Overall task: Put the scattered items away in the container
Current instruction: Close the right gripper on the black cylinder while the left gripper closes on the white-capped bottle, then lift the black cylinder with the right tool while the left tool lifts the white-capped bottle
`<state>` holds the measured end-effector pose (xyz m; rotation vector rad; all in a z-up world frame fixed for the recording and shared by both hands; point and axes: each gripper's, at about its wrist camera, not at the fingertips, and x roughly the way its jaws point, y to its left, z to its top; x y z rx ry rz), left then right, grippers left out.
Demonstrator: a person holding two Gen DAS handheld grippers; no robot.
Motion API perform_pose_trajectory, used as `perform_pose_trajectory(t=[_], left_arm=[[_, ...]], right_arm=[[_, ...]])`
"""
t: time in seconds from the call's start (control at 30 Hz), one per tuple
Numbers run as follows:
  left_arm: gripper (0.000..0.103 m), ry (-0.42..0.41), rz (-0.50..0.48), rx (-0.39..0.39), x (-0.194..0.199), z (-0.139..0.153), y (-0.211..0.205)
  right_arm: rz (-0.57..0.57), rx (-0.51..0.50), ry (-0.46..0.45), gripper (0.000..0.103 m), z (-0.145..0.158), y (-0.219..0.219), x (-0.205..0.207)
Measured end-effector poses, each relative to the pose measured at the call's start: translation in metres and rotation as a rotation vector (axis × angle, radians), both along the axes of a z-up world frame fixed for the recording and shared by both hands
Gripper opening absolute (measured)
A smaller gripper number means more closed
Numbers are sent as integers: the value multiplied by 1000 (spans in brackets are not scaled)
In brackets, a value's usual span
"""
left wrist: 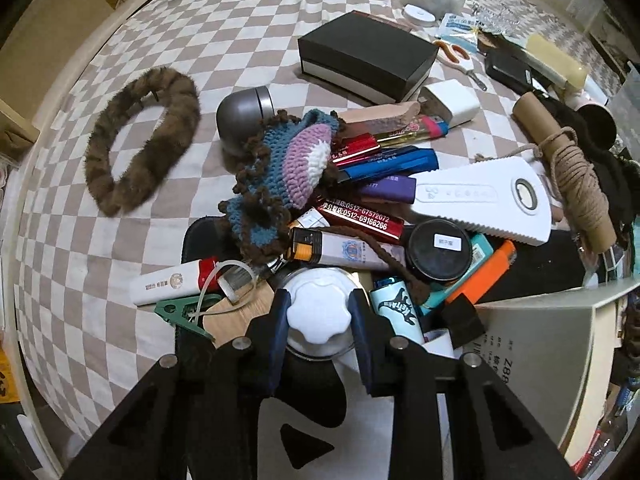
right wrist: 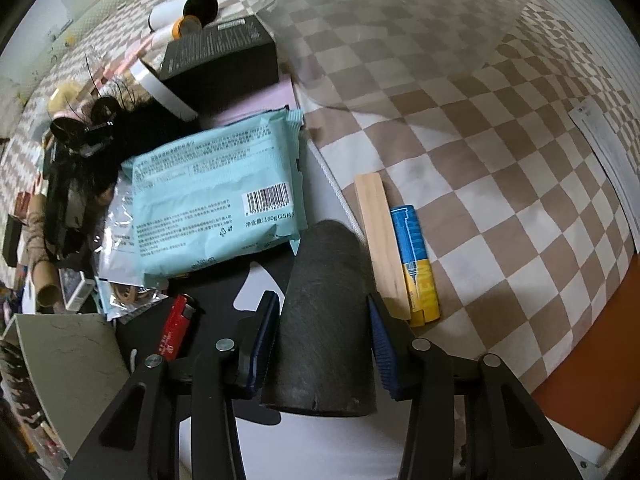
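Left gripper [left wrist: 319, 312] clamped on white scalloped plastic cap [left wrist: 319, 309] of a small jar, low over the heaped clutter beside a teal lighter [left wrist: 398, 309]. Right gripper [right wrist: 323, 322] closed around dark grey felt-like cylinder [right wrist: 326, 320], next to pale wooden block [right wrist: 382, 240] on checked cloth [right wrist: 480, 160].

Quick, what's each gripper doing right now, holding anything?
Left gripper: closed on the white scalloped cap of a small jar.
Right gripper: closed around the dark grey cylinder, both pads against its sides.
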<state>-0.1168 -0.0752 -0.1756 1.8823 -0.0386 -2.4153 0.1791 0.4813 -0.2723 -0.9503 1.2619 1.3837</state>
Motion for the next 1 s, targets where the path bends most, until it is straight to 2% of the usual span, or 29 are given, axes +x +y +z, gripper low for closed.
perform_pose_trajectory(t=[0.13, 0.27, 0.4, 0.43, 0.47, 0.5, 0.67, 0.77, 0.8, 0.83, 0.87, 0.9, 1.0], left_arm=[[30, 22, 10, 19, 4, 8, -4], [30, 44, 29, 38, 7, 16, -11], [30, 72, 43, 57, 12, 27, -16], [30, 77, 45, 60, 12, 28, -16], [30, 82, 47, 64, 13, 30, -17], [30, 85, 48, 68, 14, 31, -17], [30, 89, 36, 64, 18, 33, -14], [30, 90, 31, 68, 20, 34, -13], [30, 91, 31, 72, 20, 34, -13], [30, 91, 33, 75, 20, 34, -14], [30, 90, 34, 75, 20, 34, -15], [30, 90, 36, 74, 19, 34, -16], [30, 88, 43, 76, 19, 34, -17]], right_arm=[[-20, 22, 24, 45, 34, 7, 7], [-33, 44, 73, 43, 30, 6, 1], [-17, 73, 109, 41, 42, 1, -9], [-13, 78, 118, 35, 44, 1, -11], [-13, 81, 129, 16, 45, 3, -13], [-16, 83, 139, 12, 45, 4, -14], [10, 83, 63, 13, 43, 4, -29], [26, 92, 83, 13, 47, -2, -33], [28, 107, 91, 17, 51, -4, -34], [31, 122, 92, 25, 55, -5, -35], [34, 138, 84, 63, 60, -7, -36], [44, 152, 75, 94, 63, -10, -38], [112, 147, 61, 95, 66, -18, -50]])
